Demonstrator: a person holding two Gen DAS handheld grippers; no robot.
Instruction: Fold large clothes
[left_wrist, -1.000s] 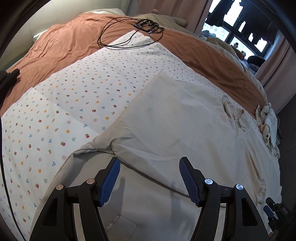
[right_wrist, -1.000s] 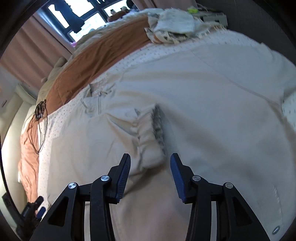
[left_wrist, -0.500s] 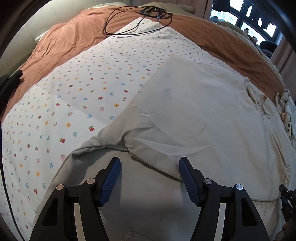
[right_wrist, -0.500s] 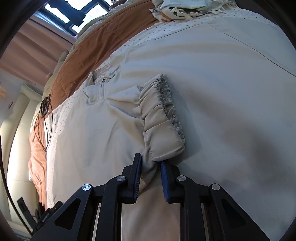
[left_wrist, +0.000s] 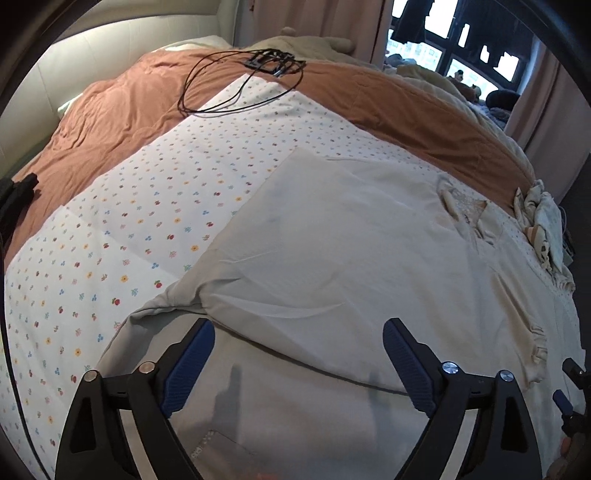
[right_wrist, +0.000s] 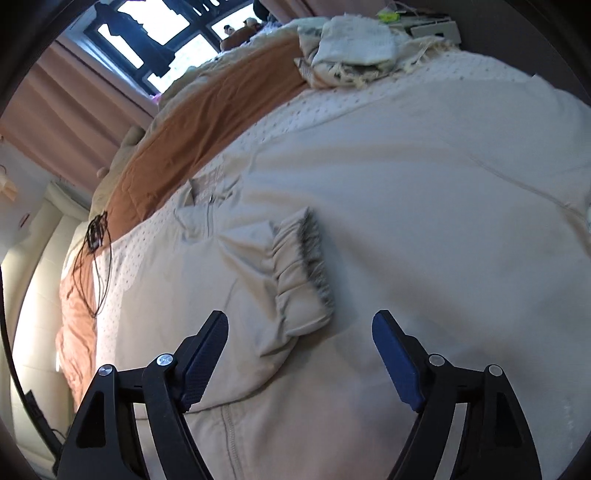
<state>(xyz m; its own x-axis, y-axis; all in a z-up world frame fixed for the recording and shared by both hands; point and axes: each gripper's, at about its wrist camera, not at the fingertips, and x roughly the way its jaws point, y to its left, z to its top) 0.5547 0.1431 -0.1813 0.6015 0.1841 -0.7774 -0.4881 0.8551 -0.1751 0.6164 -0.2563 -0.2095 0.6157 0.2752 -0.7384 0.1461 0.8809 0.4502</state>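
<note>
A large beige jacket lies spread on the bed, one sleeve folded across its body. My left gripper is open and empty, hovering over the folded sleeve's lower edge. In the right wrist view the jacket fills the frame, with its zip collar at the far left. The sleeve's gathered elastic cuff lies on the jacket body. My right gripper is open and empty, just short of the cuff.
The jacket rests on a white floral sheet over a rust-brown duvet. A black cable coil lies at the far end. A crumpled pale cloth sits by the bed's edge. Curtains and a window stand behind.
My right gripper was shut on the cuff half a second ago; it has opened and drawn back, leaving the cuff lying on the jacket. My left gripper stayed open and tilted up slightly.
</note>
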